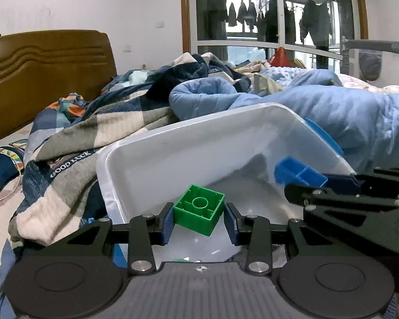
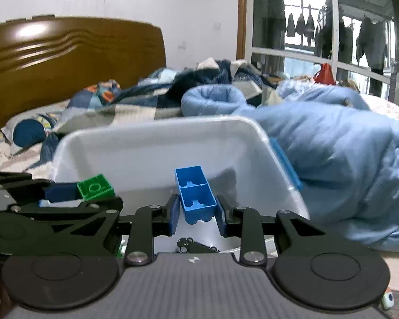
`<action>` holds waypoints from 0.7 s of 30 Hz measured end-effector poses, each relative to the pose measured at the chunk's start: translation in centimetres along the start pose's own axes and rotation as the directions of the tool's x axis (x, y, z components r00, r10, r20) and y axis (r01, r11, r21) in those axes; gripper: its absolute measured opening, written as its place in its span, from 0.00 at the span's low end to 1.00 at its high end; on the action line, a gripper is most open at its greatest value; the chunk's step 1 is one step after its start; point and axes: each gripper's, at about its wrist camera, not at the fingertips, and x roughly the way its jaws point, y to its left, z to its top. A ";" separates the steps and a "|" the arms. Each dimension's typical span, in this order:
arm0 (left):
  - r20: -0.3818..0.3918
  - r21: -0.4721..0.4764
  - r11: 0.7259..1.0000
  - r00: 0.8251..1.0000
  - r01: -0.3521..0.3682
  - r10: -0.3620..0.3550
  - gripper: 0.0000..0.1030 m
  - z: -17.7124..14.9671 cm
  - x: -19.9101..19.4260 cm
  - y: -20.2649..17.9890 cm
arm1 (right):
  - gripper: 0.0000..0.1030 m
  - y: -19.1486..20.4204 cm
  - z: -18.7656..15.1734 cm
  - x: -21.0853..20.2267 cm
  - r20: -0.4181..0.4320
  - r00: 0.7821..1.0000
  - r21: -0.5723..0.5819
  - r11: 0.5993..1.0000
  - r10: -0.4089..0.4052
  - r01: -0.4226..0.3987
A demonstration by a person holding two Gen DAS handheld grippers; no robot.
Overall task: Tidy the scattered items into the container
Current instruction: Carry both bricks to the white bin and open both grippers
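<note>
A translucent white bin (image 1: 173, 143) with blue side latches sits on the bed, also seen in the right wrist view (image 2: 146, 143). My left gripper (image 1: 199, 222) is shut on a green square brick (image 1: 199, 210), hollow side towards the camera, held over the bin's near edge. My right gripper (image 2: 197, 214) is shut on a blue two-cell brick (image 2: 195, 195), hollow side up, over the same bin. Each gripper appears in the other's view: the right gripper (image 1: 340, 182) with the blue brick (image 1: 300, 174), the left gripper (image 2: 63, 192) with the green brick (image 2: 95, 186). They hang side by side.
Small black parts (image 2: 191, 246) lie on the bin's floor. A checked blanket (image 1: 93, 133) is heaped left of the bin, and a light blue duvet (image 1: 345, 117) is bunched to its right and behind. A wooden headboard (image 1: 40, 69) and a window (image 1: 279, 13) stand beyond.
</note>
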 end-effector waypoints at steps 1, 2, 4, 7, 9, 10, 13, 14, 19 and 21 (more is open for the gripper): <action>0.005 0.009 1.000 1.000 -0.004 0.004 0.43 -0.1 0.1 0.0 | 0.34 0.0 -0.2 0.2 -0.005 1.000 0.002 1.000 -0.005 0.005; 0.010 0.017 1.000 1.000 -0.006 0.006 0.43 -0.2 0.2 0.0 | 0.35 0.0 -0.3 0.3 -0.008 1.000 0.008 1.000 -0.008 0.008; 0.006 0.013 1.000 1.000 -0.008 0.008 0.47 -0.2 0.3 0.2 | 0.41 -0.1 -0.6 0.2 -0.011 1.000 0.019 1.000 -0.012 0.012; 0.011 0.000 1.000 1.000 -0.018 0.018 0.54 -0.1 0.1 0.4 | 0.53 -0.5 -0.9 -0.4 0.003 1.000 0.033 0.999 -0.028 0.028; 0.024 0.009 1.000 1.000 -0.016 0.016 0.58 0.0 -0.4 0.3 | 0.53 -0.8 -1.0 -1.2 0.011 1.000 0.047 0.998 -0.029 0.028; 0.029 0.018 1.000 0.999 -0.024 0.024 0.59 0.0 -0.6 0.1 | 0.53 -0.9 -1.2 -1.6 0.015 0.999 0.053 0.998 -0.030 0.029; 0.043 0.023 1.000 0.999 -0.020 0.019 0.59 0.2 -1.7 -0.4 | 0.53 -1.4 -1.9 -3.5 0.036 0.999 0.076 0.996 -0.038 0.035; 0.048 0.023 1.000 0.999 -0.014 0.013 0.59 0.2 -2.1 -0.6 | 0.53 -1.7 -2.2 -3.9 0.039 0.998 0.088 0.995 -0.043 0.039; 0.054 0.015 0.999 0.997 0.045 -0.046 0.61 -0.4 -4.2 -2.1 | 0.54 -3.5 -5.7 -7.4 0.023 0.997 0.138 0.988 -0.077 0.073; 0.052 0.024 0.997 0.996 0.078 -0.079 0.63 -0.8 -4.9 -3.3 | 0.55 -4.4 -7.4 -8.4 0.002 0.995 0.145 0.984 -0.100 0.099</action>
